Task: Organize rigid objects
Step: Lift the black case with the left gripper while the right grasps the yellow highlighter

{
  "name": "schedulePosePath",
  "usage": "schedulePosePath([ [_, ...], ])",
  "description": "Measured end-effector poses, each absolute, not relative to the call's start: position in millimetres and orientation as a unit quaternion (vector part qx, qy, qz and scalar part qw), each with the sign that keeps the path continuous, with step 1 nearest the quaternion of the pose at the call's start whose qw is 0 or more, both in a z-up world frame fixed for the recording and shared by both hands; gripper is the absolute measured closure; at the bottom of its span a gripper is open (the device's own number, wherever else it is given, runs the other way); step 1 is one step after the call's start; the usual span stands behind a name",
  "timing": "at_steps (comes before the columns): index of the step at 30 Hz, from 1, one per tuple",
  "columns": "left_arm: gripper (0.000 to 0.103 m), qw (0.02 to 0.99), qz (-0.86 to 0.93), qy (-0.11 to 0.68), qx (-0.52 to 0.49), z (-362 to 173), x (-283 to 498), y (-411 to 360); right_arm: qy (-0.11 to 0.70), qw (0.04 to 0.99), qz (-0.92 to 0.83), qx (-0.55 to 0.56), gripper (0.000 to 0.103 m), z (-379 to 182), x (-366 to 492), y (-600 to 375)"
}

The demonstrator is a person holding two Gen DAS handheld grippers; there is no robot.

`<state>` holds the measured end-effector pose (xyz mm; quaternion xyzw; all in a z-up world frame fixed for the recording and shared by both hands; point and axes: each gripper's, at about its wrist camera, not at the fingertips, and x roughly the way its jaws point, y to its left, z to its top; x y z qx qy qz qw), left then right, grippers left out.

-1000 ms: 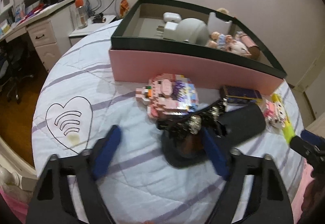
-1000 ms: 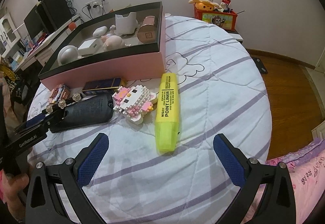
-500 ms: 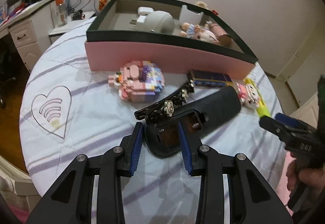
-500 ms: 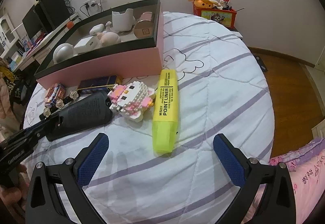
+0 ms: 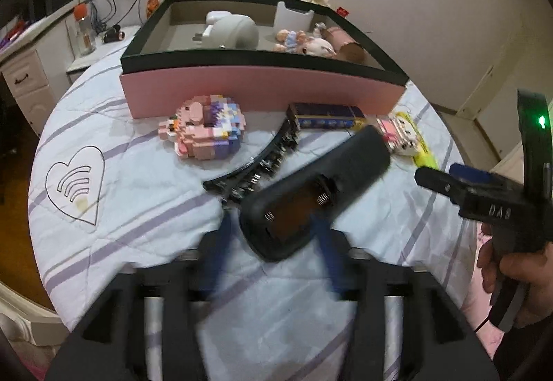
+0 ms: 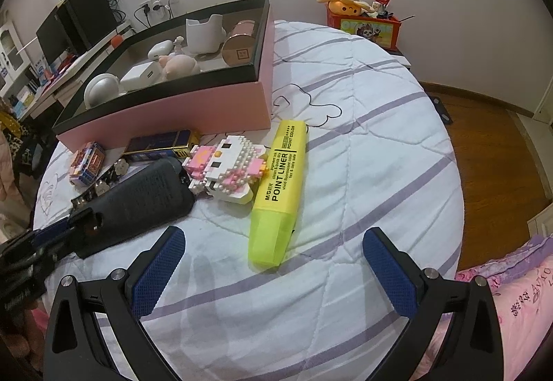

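My left gripper (image 5: 273,236) is shut on the near end of a black remote-like device (image 5: 318,191) with an open battery bay, lifted and tilted above the bed; it also shows in the right wrist view (image 6: 138,201). My right gripper (image 6: 273,263) is open and empty over the quilt, just before a big yellow highlighter (image 6: 278,187). A pink storage box (image 5: 262,87) with a black rim stands behind, holding several items. A pink brick figure (image 5: 204,132), a black hair clip (image 5: 255,167), a dark blue box (image 5: 326,116) and a white-pink brick cat (image 6: 226,168) lie before it.
The round bed has a white quilt with purple stripes (image 6: 363,139). A red toy box (image 6: 363,21) stands by the far wall. A desk (image 5: 31,59) and monitors are at the left. Wooden floor (image 6: 494,153) lies to the right.
My left gripper closed on the black device's near end and lifted it, tilting it away from the hair clip. My right gripper stayed open and drifted slightly nearer the highlighter.
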<state>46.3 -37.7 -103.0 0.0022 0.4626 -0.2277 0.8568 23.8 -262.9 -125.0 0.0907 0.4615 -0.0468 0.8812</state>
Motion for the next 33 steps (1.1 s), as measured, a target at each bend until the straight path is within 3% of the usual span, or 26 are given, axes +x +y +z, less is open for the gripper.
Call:
schedulePosePath([
  [1,0.019,0.859,-0.226,0.459,0.010,-105.0,46.0,-40.0,0.461,0.881,-0.047,0.090,0.000,-124.9,23.4,-263.1],
  [2,0.017,0.860,-0.222,0.458,0.014,-106.4,46.9,-41.2,0.461,0.881,-0.047,0.091,0.000,-124.9,23.3,-263.2],
  [11,0.018,0.858,-0.247,0.447,0.045,-111.2,63.5,-60.0,0.461,0.881,-0.051,0.092,0.000,-124.3,21.4,-266.0],
  [12,0.020,0.858,-0.251,0.446,0.051,-111.7,62.9,-62.5,0.461,0.881,-0.051,0.091,0.000,-124.5,21.7,-265.8],
  [14,0.033,0.854,-0.262,0.445,0.054,-111.1,58.3,-65.8,0.461,0.881,-0.051,0.091,0.000,-124.8,21.8,-265.3],
  [26,0.059,0.845,-0.271,0.460,0.003,-107.6,29.9,-44.4,0.463,0.881,-0.055,0.073,0.000,-127.5,21.4,-262.3],
  [33,0.056,0.852,-0.258,0.455,-0.010,-102.1,21.6,-35.9,0.462,0.882,-0.058,0.075,0.000,-125.5,17.4,-266.7],
])
